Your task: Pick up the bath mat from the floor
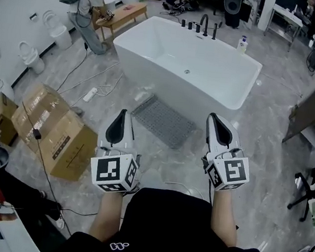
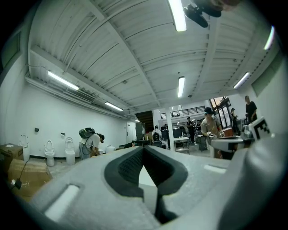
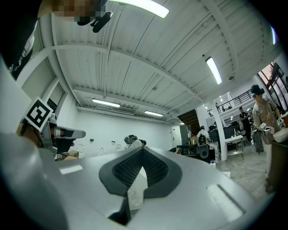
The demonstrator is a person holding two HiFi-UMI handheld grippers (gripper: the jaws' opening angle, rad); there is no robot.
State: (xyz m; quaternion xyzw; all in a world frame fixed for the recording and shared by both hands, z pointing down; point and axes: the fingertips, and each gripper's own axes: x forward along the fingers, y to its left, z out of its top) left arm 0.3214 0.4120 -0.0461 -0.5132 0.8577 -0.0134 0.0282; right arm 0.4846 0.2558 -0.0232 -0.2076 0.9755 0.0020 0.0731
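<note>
The mat (image 1: 163,121), grey and gridded, lies flat on the marble floor (image 1: 239,162), just beside the near long wall of the white tub (image 1: 189,63) and slightly askew to it. Nothing rests on it and neither tool touches it.

In the head view the left gripper (image 1: 123,114) and the right gripper (image 1: 212,118) are held out in front of the person, side by side and well apart, both pointing roughly level toward the tub. The mat shows between them, lower down on the floor. Each gripper view shows its dark ribbed pads meeting at the tips, so both pairs of jaws are closed, with nothing between them. Both views look out across the room at ceiling lights and distant people, not at the floor.

A black faucet (image 1: 204,24) stands at the tub's far rim, with a bottle (image 1: 243,44) at its far right corner. Left of the mat sit brown boxes (image 1: 53,129), with a cable (image 1: 43,159) running over them. A power strip (image 1: 90,93) lies on the floor near the tub's left end. Toilets (image 1: 31,57) line the left wall. Farther back, a person (image 1: 90,1) bends over a wooden bench (image 1: 123,14).
</note>
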